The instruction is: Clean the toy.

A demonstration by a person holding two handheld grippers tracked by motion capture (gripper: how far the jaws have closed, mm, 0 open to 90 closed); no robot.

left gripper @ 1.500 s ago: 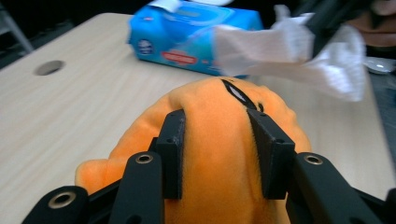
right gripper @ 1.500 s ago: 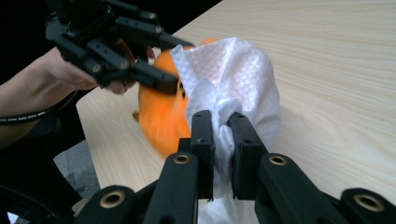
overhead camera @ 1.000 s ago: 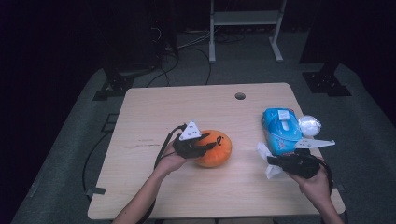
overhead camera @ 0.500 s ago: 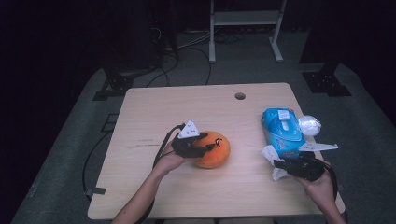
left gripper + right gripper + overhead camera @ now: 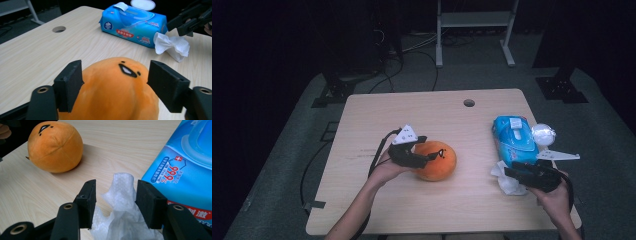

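Jaws both just opening | plush [image 5: 112, 87] base cropped | tissue [image 5: 120, 220] loose between

We see an orange plush [image 5: 437, 161] with a black stitched face, a white wipe [image 5: 120, 202], a blue pack [image 5: 514, 139] with red and white print and a white lid, black jaws, and a pale wood-grain table [image 5: 422, 115].

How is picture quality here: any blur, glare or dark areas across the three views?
High view: table lit, surroundings near black, image soft. Left gripper view: orange plush slightly soft up close, wipes pack sharper. Right gripper view: white tissue bright, mild sheen on the pack; plush casts a soft shadow.
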